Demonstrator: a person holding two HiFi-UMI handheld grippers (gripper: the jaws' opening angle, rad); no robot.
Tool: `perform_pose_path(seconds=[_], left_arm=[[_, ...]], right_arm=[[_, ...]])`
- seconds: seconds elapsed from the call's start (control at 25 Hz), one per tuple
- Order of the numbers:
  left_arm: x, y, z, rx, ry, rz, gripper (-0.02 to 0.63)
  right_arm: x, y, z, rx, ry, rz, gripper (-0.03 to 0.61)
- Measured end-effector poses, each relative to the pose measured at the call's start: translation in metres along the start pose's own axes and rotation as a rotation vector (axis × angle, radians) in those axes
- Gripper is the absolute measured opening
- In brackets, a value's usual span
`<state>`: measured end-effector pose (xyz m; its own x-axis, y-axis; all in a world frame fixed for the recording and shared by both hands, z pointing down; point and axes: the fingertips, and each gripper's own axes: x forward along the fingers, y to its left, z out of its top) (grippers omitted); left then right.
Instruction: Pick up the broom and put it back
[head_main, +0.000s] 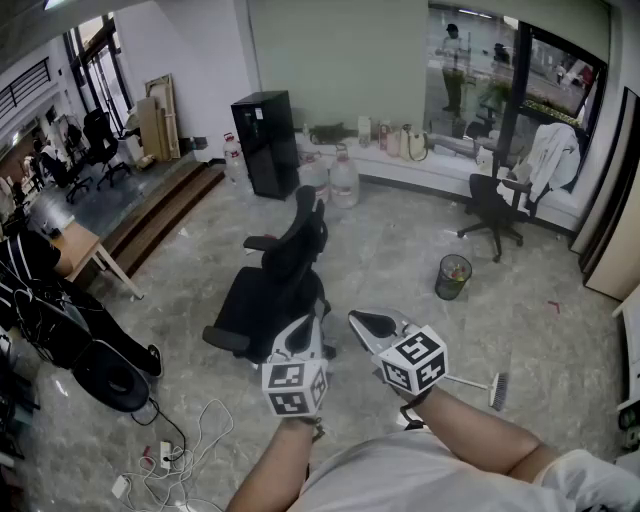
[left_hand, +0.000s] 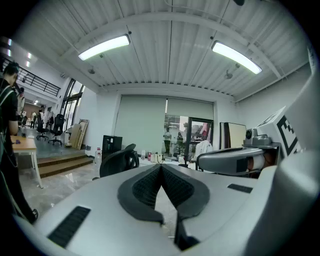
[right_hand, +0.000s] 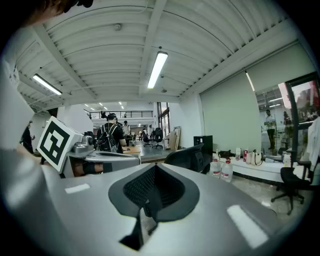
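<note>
Spotted the broom flat on the floor, right of the office chair. Probably light with a stiff handle, so best grabbed mid-handle. Found left gripper and right gripper pressed together, pinching nothing.

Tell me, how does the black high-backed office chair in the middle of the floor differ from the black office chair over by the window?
The black high-backed office chair mid-floor has a tall back topped by a headrest; the black office chair by the window has a short back. The mid-floor chair stands on open floor; the window chair is next to a hanging white garment. Both are black, have armrests and are empty.
</note>
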<state>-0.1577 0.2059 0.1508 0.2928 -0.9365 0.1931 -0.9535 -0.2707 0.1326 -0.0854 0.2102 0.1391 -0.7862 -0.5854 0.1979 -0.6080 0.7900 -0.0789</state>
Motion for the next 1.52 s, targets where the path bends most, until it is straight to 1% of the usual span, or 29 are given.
perform_pose_path(seconds=[0.32, 0.52, 0.6, 0.64, 0.76, 0.88, 1.04, 1.16, 1.32, 1.44, 1.52], left_arm=[[0.001, -0.007, -0.005, -0.006, 0.013, -0.016, 0.005], [-0.003, -0.01, -0.018, 0.001, 0.041, -0.023, 0.006], [0.011, -0.012, -0.025, 0.002, 0.053, -0.024, 0.005], [0.028, -0.013, -0.026, 0.004, 0.06, -0.024, 0.006], [0.101, -0.016, -0.026, 0.011, 0.088, -0.013, 0.005], [0.16, -0.019, -0.032, 0.008, 0.115, 0.007, 0.005], [0.236, -0.018, -0.061, 0.002, 0.163, 0.036, 0.005], [0.289, -0.011, -0.093, -0.021, 0.216, 0.064, 0.005], [0.356, -0.004, -0.136, -0.045, 0.281, 0.077, 0.005], [0.4, 0.005, -0.181, -0.056, 0.325, 0.063, 0.006], [0.427, 0.014, -0.22, -0.059, 0.351, 0.046, 0.006]], right_arm=[[-0.01, -0.003, -0.002, 0.012, -0.008, -0.025, 0.003], [-0.017, 0.0, -0.009, 0.026, -0.008, -0.034, 0.003], [-0.014, -0.013, -0.016, 0.037, -0.008, -0.033, 0.003], [-0.008, -0.03, -0.018, 0.043, -0.008, -0.031, 0.003], [0.016, -0.103, -0.022, 0.066, -0.004, -0.021, 0.003], [0.035, -0.163, -0.031, 0.082, 0.013, -0.003, 0.003], [0.055, -0.239, -0.06, 0.102, 0.058, 0.014, 0.003], [0.078, -0.291, -0.096, 0.128, 0.127, 0.034, 0.003], [0.113, -0.357, -0.155, 0.139, 0.234, 0.053, 0.005], [0.142, -0.396, -0.213, 0.134, 0.309, 0.052, 0.021], [0.162, -0.415, -0.263, 0.129, 0.353, 0.047, 0.028]])
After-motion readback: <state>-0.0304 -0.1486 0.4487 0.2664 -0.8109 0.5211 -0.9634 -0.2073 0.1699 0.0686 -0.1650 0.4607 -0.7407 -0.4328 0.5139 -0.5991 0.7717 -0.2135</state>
